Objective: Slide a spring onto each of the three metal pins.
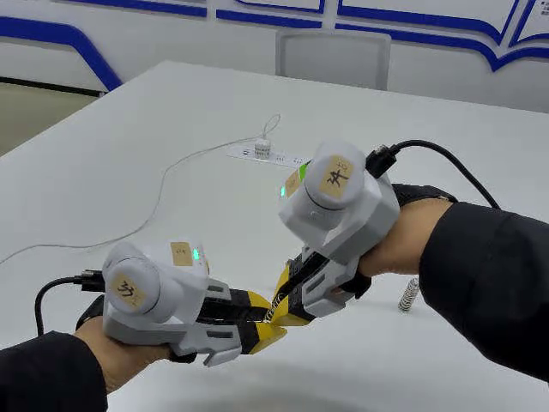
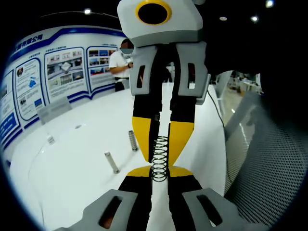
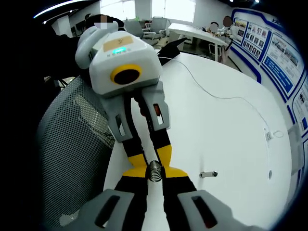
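Tip to tip above the white table (image 1: 171,154), the left gripper (image 2: 159,174) and right gripper (image 3: 153,175) both pinch one spring (image 2: 160,158), its long axis running along their jaws, left hand (image 1: 120,356) low and level, right hand (image 1: 403,240) higher and angled down, near two upright metal pins (image 2: 112,162).

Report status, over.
Left gripper and right gripper tip to tip, both shut on one spring. Bare pin beyond. Second spring loose nearby. Nothing in the way.
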Tool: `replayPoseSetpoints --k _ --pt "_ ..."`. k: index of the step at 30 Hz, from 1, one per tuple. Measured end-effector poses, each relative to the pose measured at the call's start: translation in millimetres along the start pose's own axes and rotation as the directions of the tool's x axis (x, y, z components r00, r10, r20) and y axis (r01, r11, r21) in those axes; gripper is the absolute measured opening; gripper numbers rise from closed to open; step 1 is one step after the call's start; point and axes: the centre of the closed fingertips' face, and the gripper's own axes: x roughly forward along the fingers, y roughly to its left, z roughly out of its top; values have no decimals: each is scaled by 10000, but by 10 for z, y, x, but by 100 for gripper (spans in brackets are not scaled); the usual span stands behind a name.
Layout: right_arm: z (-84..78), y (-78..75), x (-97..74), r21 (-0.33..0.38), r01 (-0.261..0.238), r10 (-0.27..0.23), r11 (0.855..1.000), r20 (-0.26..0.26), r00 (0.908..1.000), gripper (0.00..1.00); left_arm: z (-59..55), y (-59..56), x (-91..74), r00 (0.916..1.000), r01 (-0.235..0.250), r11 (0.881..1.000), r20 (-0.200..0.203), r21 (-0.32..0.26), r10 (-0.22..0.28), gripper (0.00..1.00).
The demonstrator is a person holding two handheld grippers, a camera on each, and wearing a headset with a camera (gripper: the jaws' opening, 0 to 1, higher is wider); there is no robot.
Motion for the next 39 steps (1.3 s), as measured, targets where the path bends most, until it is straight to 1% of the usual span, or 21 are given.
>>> replayPoseSetpoints --k 6,15,25,31,35,37,39 --pt "6 -16 -7 -57 3 -3 10000 -89 10000 12 -27 12 -8 9999 -94 10000 -106 -22 93 13" --pt "-71 -103 -69 -87 149 -152 9999 -427 9990 12 -68 94 -34 9986 -482 9982 -229 -348 474 22" --pt "-183 -313 -213 51 473 -467 9989 -827 9955 12 -118 166 -47 9960 -817 9945 -420 -662 790 32" --pt "-234 -497 -286 120 753 -737 9971 -1031 9919 12 -137 187 -51 9948 -928 9928 -485 -762 893 36" --pt "-232 -608 -305 166 895 -872 9958 -1079 9903 12 -144 186 -52 9944 -958 9921 -526 -809 917 38" --pt "-241 -680 -300 154 1014 -989 9947 -1176 9881 12 -152 189 -52 9941 -977 9918 -549 -820 934 39" --pt "-238 -728 -289 173 1028 -1000 9946 -1211 9876 12 -155 194 -54 9939 -996 9914 -550 -844 952 39"
